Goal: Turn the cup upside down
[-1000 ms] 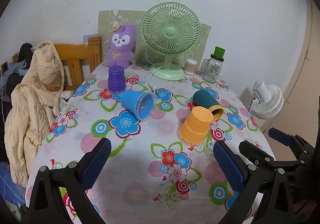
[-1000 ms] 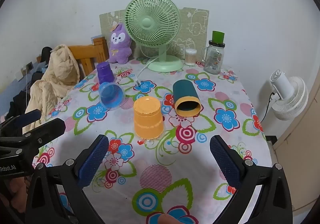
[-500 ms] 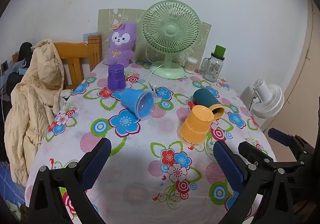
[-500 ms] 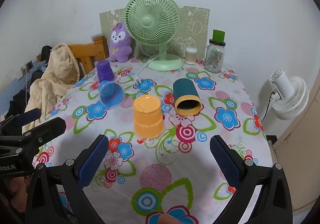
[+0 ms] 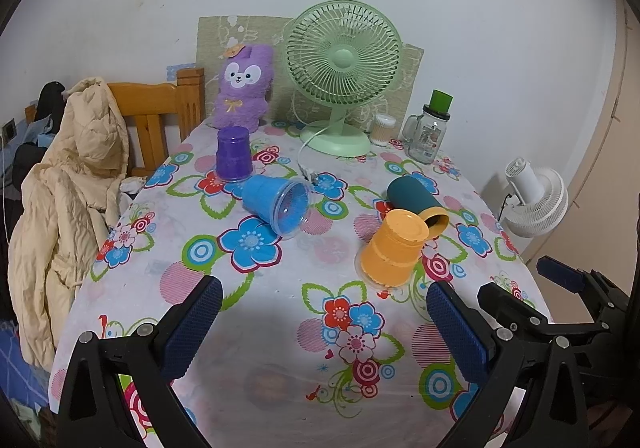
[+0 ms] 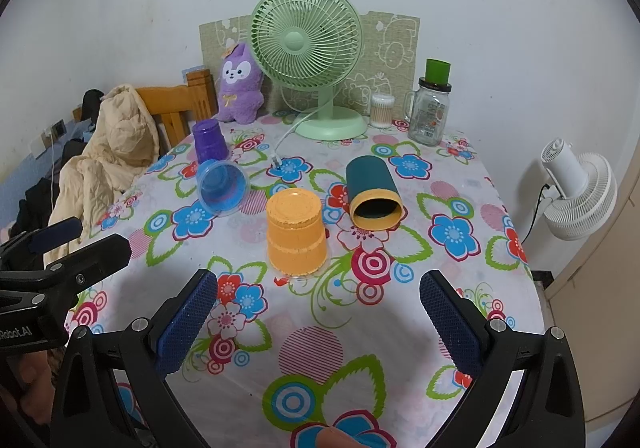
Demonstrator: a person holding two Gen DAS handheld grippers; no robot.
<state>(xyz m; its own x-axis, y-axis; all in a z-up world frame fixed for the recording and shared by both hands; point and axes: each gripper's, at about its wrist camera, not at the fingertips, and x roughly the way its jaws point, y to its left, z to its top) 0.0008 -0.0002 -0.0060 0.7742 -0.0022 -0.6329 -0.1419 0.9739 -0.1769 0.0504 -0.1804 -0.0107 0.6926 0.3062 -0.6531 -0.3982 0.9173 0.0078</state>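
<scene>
An orange cup (image 6: 296,236) stands upside down mid-table; it also shows in the left wrist view (image 5: 394,248). A dark teal cup (image 6: 372,190) lies on its side behind it, mouth toward me, seen too in the left wrist view (image 5: 416,200). A blue cup (image 5: 276,204) lies on its side, also in the right wrist view (image 6: 222,188). A purple cup (image 5: 233,153) stands upside down, also in the right wrist view (image 6: 209,140). My left gripper (image 5: 324,324) and right gripper (image 6: 320,320) are open and empty, above the table's near edge.
A green desk fan (image 6: 308,60) with its cord, a purple plush toy (image 6: 240,84), a glass jar with a green lid (image 6: 430,108) and a cotton-swab box (image 6: 382,110) stand at the back. A wooden chair with a beige coat (image 5: 68,184) is left; a white fan (image 6: 576,196) is right.
Both views have crept slightly forward and shifted a little; the cups have not moved and both grippers stay open.
</scene>
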